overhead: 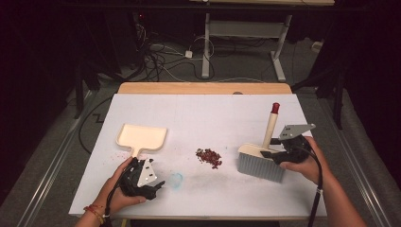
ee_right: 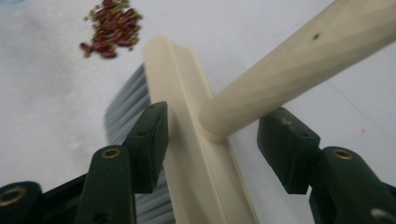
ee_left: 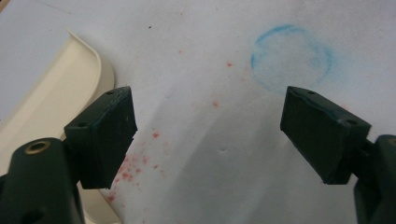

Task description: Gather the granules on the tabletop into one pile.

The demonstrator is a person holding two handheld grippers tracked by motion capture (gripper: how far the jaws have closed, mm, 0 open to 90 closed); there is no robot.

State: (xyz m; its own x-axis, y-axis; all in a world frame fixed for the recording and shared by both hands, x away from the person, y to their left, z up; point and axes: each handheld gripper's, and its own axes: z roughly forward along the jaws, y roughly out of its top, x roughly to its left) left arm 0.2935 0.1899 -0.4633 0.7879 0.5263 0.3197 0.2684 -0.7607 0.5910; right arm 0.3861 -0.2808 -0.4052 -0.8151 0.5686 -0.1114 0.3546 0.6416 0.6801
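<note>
Right gripper (ee_right: 212, 140) has its fingers spread around the brush (overhead: 261, 162) head where the handle joins, not clamped as far as I can tell. Close squarely there before sweeping the red bits (overhead: 209, 157) left toward the dustpan (overhead: 141, 137). Left gripper (ee_left: 210, 135) is open and empty beside the dustpan; grab its handle first.

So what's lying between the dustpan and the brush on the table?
In the high view, a small pile of red bits lies between the dustpan and the brush.
</note>
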